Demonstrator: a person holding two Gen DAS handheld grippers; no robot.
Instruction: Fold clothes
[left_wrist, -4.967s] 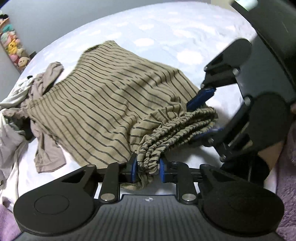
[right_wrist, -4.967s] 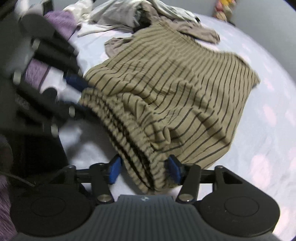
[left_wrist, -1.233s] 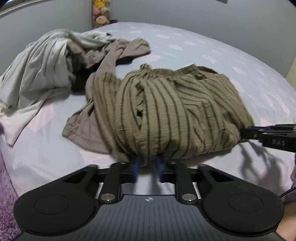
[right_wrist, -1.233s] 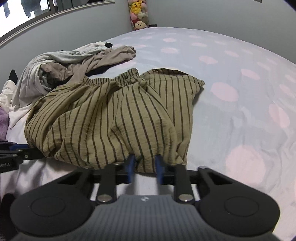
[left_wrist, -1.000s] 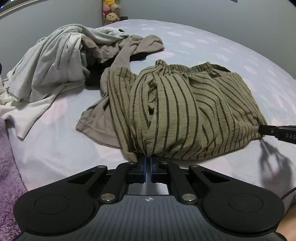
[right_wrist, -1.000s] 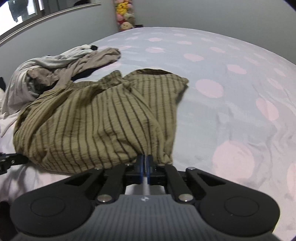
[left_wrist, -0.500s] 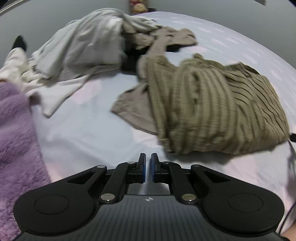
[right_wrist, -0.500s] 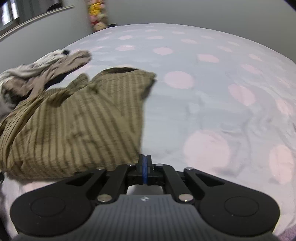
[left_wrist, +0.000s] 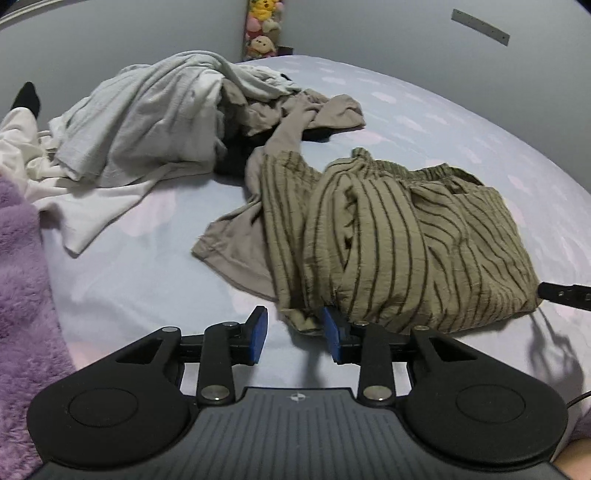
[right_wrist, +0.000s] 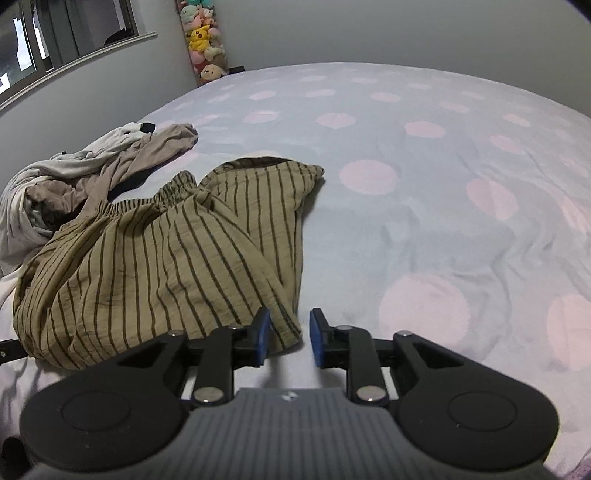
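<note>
Striped garment (left_wrist: 399, 243) beside parted hand-held gripper (left_wrist: 294, 334)

My left gripper (left_wrist: 295, 334) sits low and level, its blue-padded fingers (left_wrist: 257, 334) spread apart and gripping nothing. My right gripper (right_wrist: 289, 338) is also low, fingers (right_wrist: 261, 336) parted and empty. Its dark tip (left_wrist: 565, 294) shows at the left view's right edge.

striped garment (left_wrist: 399, 240): olive-tan cloth with thin dark stripes, folded over into a lumpy bundle
waistband: bunched elastic edge on the far side
where: lying on the bed, near edge close to the camera
clothes pile (left_wrist: 155, 125): grey, white and beige clothes, crumpled, unfolded, far left of the striped one
</note>
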